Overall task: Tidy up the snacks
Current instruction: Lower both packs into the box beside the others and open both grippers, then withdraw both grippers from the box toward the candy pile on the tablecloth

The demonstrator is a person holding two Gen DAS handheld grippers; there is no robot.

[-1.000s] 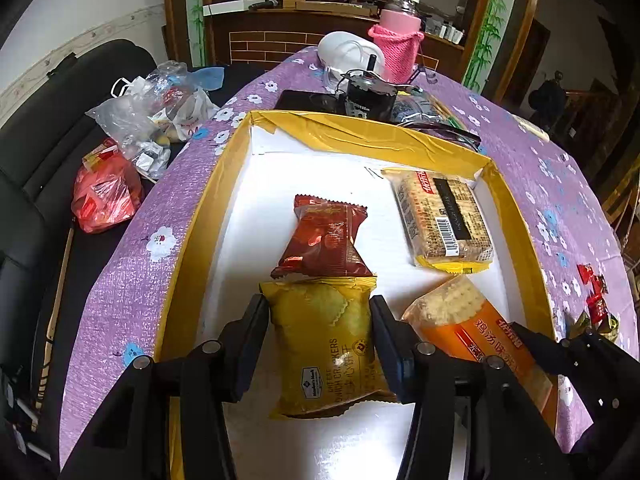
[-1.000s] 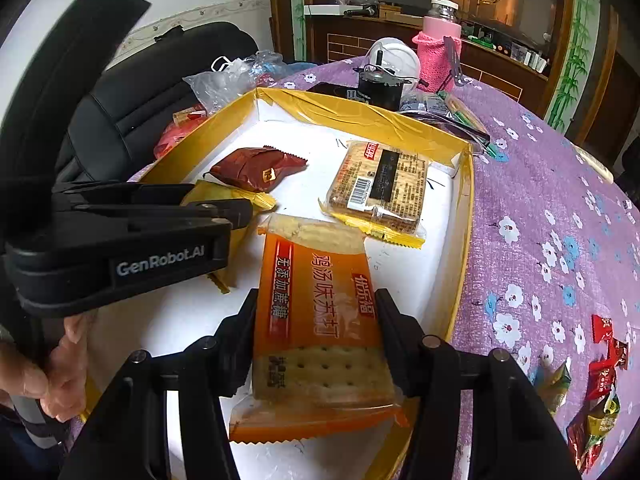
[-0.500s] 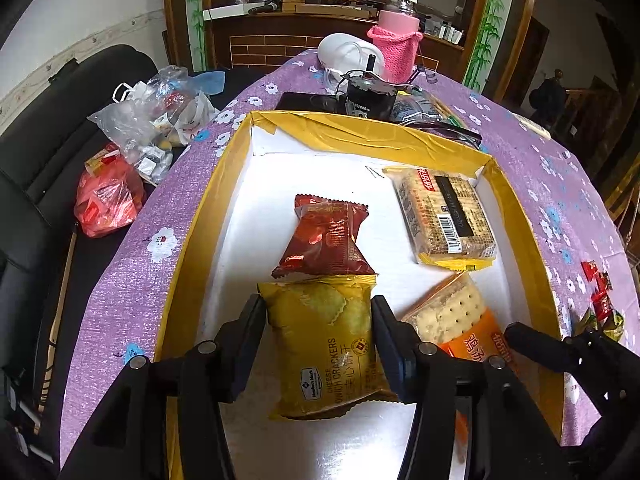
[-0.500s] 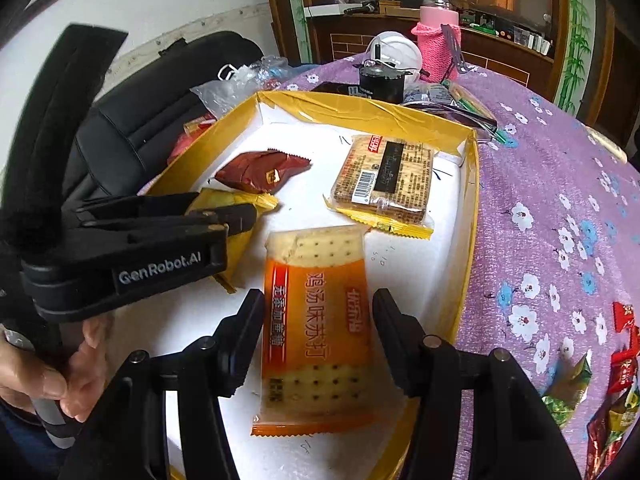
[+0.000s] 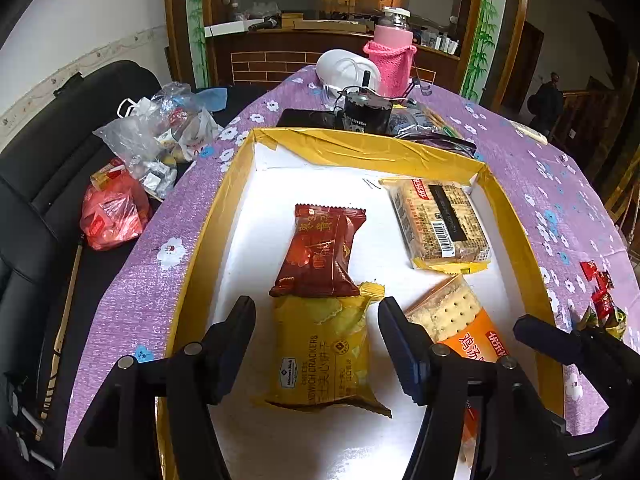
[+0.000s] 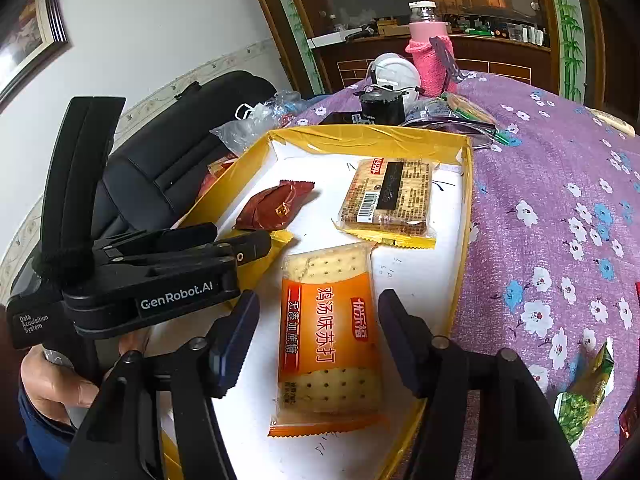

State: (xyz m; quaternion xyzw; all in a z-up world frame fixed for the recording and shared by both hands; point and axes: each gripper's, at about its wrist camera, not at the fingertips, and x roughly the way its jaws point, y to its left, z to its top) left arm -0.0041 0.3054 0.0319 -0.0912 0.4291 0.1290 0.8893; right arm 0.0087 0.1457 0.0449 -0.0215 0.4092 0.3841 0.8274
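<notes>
Yellow cracker pack (image 5: 324,352) lies flat in the tray (image 5: 200,256), between the left tool (image 5: 316,328)'s jaws, long axis along them; jaws opening, pads clear. Orange cracker pack (image 6: 328,340) sits likewise in the opening right tool (image 6: 314,336), unpinched.

**Glossy wrappers, matt card, printed cloth**

The shallow yellow cardboard box (image 5: 208,216) has a matt white paper floor and shiny yellow tape along its rim. In it lie glossy plastic film packets: a crinkled yellow cracker packet (image 5: 324,344), a dark red foil-like pouch (image 5: 320,252), an orange soda-cracker wrapper (image 6: 328,336). The purple flowered tablecloth (image 6: 552,216) looks finely textured. The pink knitted bottle sleeve (image 5: 390,64) is woolly.
</notes>
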